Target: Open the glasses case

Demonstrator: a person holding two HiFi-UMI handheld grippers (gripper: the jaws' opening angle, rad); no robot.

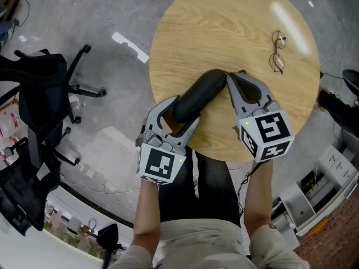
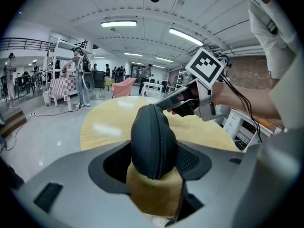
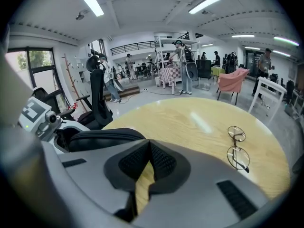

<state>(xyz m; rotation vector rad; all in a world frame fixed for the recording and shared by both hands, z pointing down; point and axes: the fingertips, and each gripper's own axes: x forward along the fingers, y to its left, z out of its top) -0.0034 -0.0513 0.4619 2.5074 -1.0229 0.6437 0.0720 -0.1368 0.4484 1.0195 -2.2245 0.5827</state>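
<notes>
A black zippered glasses case [image 1: 197, 94] lies slantwise on the round wooden table [image 1: 224, 21], near its front edge. My left gripper [image 1: 182, 110] is shut on the case's near end; in the left gripper view the case [image 2: 153, 141] fills the space between the pads. My right gripper [image 1: 227, 77] is shut, its tips touching the case's far end [image 2: 154, 109]. Whether anything is pinched there is hidden. In the right gripper view the closed tips [image 3: 148, 146] sit beside the case [image 3: 99, 139]. Thin wire-rimmed glasses [image 1: 277, 52] lie folded open on the table at the right.
A black office chair [image 1: 39, 94] stands on the grey floor to the left. White shelving [image 1: 331, 172] is at the lower right. The person's legs are under the table's front edge. Several people and pieces of furniture stand far back in the hall [image 3: 183, 65].
</notes>
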